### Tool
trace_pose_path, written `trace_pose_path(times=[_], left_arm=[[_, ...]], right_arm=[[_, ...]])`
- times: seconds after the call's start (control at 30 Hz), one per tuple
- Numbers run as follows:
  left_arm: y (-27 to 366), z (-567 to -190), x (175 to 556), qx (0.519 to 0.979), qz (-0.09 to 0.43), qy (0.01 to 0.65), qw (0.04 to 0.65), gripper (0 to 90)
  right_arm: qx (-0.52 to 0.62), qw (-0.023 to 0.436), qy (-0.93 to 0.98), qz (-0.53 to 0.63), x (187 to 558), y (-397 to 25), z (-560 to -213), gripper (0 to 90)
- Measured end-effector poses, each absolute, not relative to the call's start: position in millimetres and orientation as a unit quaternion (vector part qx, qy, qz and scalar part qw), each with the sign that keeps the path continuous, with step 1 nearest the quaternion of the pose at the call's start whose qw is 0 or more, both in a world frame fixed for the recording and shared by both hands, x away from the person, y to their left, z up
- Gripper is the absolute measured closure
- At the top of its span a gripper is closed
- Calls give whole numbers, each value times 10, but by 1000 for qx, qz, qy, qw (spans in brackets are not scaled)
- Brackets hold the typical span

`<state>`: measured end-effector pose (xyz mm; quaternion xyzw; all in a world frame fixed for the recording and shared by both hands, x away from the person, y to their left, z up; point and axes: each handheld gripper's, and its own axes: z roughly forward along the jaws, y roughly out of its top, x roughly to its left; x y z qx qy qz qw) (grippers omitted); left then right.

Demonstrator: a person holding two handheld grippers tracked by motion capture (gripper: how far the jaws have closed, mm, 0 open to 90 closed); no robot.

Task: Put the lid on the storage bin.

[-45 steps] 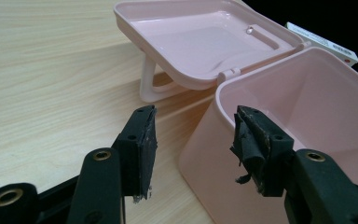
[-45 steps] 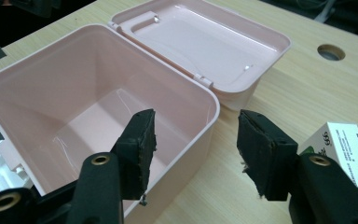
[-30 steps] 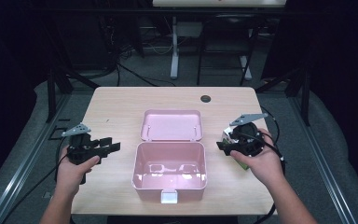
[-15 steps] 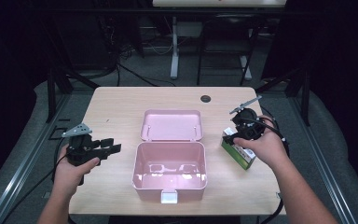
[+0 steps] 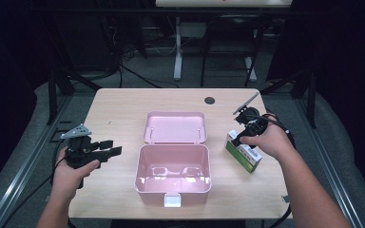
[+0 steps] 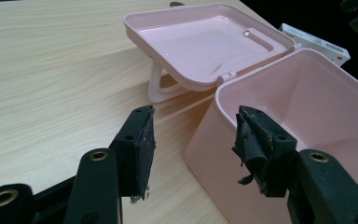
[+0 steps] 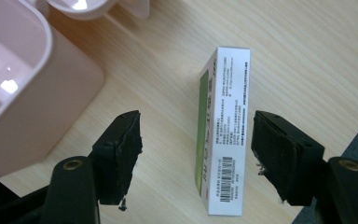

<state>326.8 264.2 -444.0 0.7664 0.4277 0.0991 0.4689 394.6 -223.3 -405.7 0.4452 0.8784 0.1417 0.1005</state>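
In the high view the right hand [image 5: 266,138] covers most of the right gripper [image 5: 241,137], so its jaws cannot be made out there, and the print on the green and white box [image 5: 244,155] is too small to read. In the right gripper view, the pink case [image 7: 23,88] runs off the left edge.

table [image 5: 123,109]: I see pale wood grain, matt and smooth.
pink box [image 5: 173,190]: looks to me like glossy moulded plastic, with light glinting inside.
carton [image 7: 226,130]: I read it as smooth printed card, white and green.
left gripper [image 6: 193,140]: black matt plastic; my pads are rough and frayed.
right gripper [image 7: 198,156]: same matt black, worn pads.
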Motion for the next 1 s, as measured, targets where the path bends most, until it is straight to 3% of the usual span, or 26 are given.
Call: trace_pose_path(times=[0.3, 1.0], left_arm=[[2684, -4419, 3263, 761, 97, 432, 474, 460], [2777, -4428, 3282, 754, 101, 442, 475, 460]], right_arm=[[462, 84, 878, 89, 4168, -2258, -4247, 328], [478, 51, 876, 35, 4404, -2276, -4615, 517]])
